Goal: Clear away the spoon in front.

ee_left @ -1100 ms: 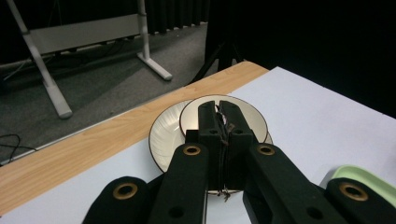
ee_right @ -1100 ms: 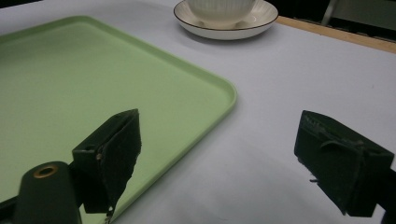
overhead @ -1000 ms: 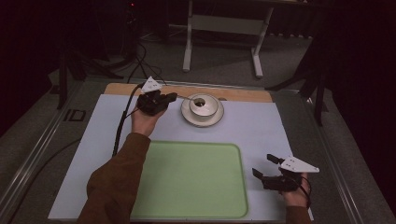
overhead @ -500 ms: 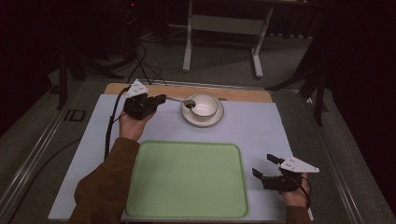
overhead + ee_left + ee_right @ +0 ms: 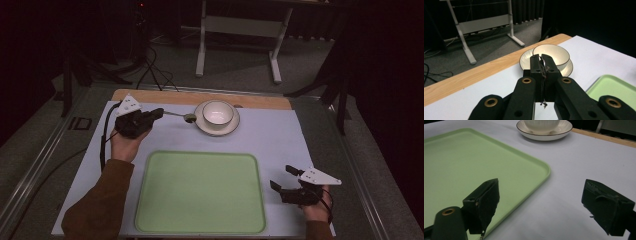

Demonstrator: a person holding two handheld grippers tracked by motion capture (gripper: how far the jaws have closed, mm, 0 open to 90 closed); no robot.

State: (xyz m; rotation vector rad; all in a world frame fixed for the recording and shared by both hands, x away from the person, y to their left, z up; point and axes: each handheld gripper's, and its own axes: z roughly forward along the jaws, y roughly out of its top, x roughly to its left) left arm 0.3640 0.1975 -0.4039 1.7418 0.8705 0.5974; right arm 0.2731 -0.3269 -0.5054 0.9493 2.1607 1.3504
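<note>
Your left gripper clamped 1 thin metal spoon, right gripper apart, 1 white bowl on 1 saucer, 1 green tray, spoon's scoop seen from high view.

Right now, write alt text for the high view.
The left hand-held gripper holds a spoon by its handle, just left of a white bowl on a saucer. An empty green tray lies nearer; the right hand-held gripper rests open beside it.

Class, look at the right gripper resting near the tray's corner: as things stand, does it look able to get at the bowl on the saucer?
Probably yes. The right gripper is open, and bare table lies between it and the bowl; the tray sits off to one side.
</note>
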